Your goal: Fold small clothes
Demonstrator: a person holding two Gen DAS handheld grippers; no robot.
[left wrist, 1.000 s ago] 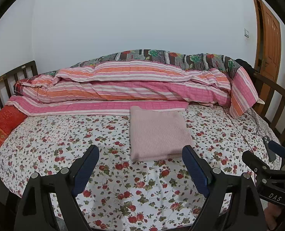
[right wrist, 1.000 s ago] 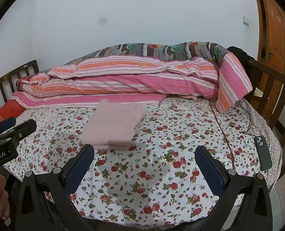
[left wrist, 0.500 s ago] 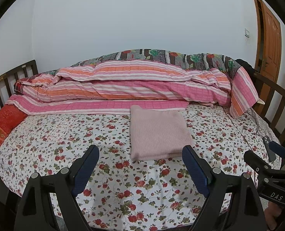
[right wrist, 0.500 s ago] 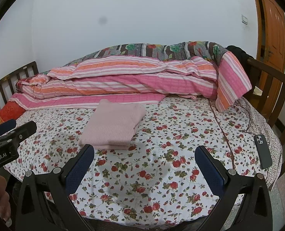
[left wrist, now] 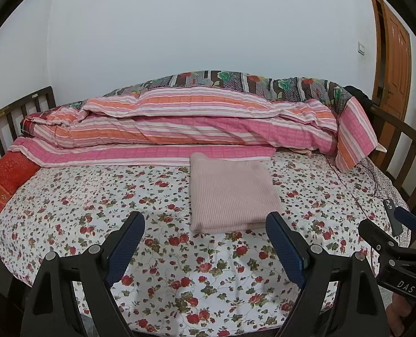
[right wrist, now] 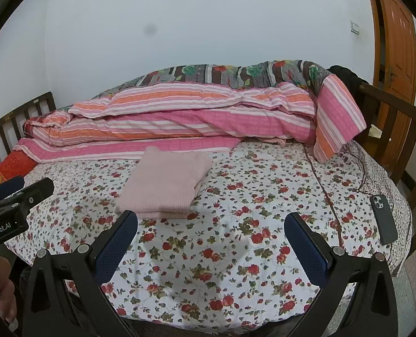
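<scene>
A pale pink knitted garment (left wrist: 230, 193) lies folded into a neat rectangle on the floral bed sheet (left wrist: 95, 202), near the middle of the bed; it also shows in the right wrist view (right wrist: 165, 185). My left gripper (left wrist: 205, 221) is open and empty, held over the bed's near edge just short of the garment. My right gripper (right wrist: 210, 221) is open and empty, held to the right of the garment. Each gripper shows at the edge of the other's view.
A rolled striped pink and orange quilt (left wrist: 179, 123) lies along the back of the bed. A red pillow (left wrist: 6, 179) is at the left. A dark phone (right wrist: 383, 219) with a cable lies at the bed's right edge. Wooden rails (right wrist: 404, 129) frame the bed; a door (right wrist: 395, 28) stands at right.
Both grippers have drifted very slightly back from the bed; the garment has not moved and both grippers stay open.
</scene>
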